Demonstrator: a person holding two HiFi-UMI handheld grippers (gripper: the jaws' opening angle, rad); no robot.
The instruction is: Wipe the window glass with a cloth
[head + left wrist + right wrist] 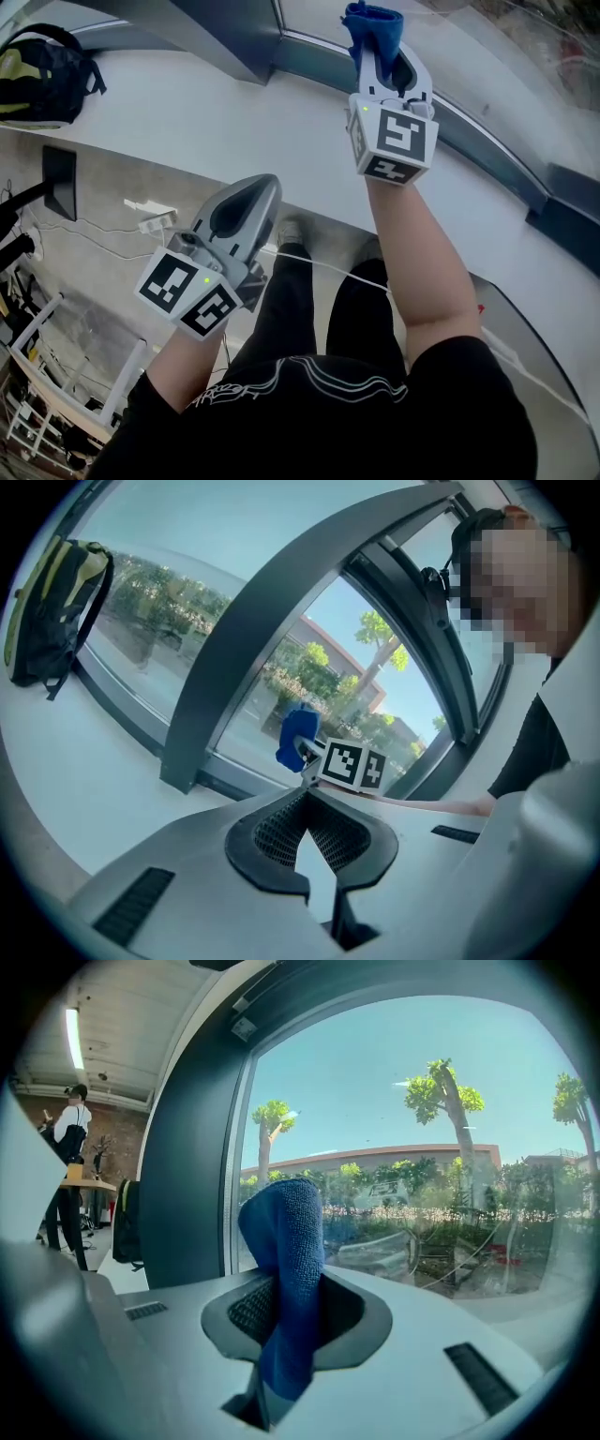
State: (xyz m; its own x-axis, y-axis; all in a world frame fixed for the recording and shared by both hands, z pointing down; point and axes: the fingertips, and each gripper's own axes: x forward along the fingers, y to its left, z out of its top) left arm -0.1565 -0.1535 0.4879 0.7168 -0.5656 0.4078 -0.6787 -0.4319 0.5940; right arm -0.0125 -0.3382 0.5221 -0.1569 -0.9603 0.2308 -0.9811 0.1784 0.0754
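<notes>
A blue cloth (373, 23) sticks up out of my right gripper (386, 58), which is shut on it and raised at the window glass (469, 42). In the right gripper view the cloth (286, 1269) stands folded between the jaws, just before the glass (422, 1147); I cannot tell whether it touches. My left gripper (269, 190) hangs lower, over the edge of the white sill (234, 122), jaws together on nothing. In the left gripper view its tips (307, 810) meet, and the cloth (298, 738) and right gripper's marker cube (352, 764) show beyond, against the glass (281, 667).
A black and yellow backpack (42, 75) lies on the sill at far left. A dark window column (220, 33) rises left of the cloth. Below the sill are a wall plate (58, 180), cables and a white rack (56, 375). A person (67, 1176) stands far back indoors.
</notes>
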